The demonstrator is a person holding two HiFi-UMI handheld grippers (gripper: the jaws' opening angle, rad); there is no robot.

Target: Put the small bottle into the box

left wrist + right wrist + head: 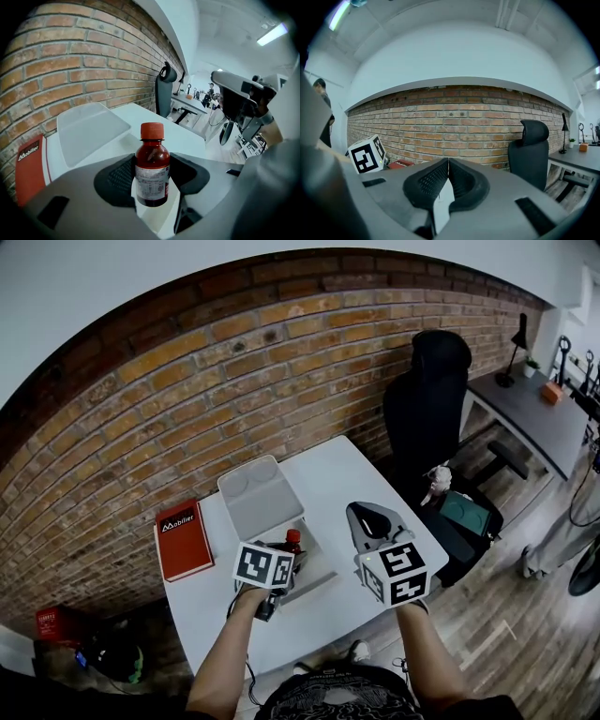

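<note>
A small dark-red bottle with a red cap stands upright between the jaws of my left gripper, which is shut on it. In the head view the left gripper holds it just in front of the pale grey box, whose flat shallow shape lies on the white table. Whether the bottle touches the box I cannot tell. My right gripper hovers to the right of the bottle, its jaws shut with nothing between them.
A red book lies at the table's left edge, close to the brick wall. A black office chair stands at the table's right, a grey desk beyond it. A person's leg shows at the far right.
</note>
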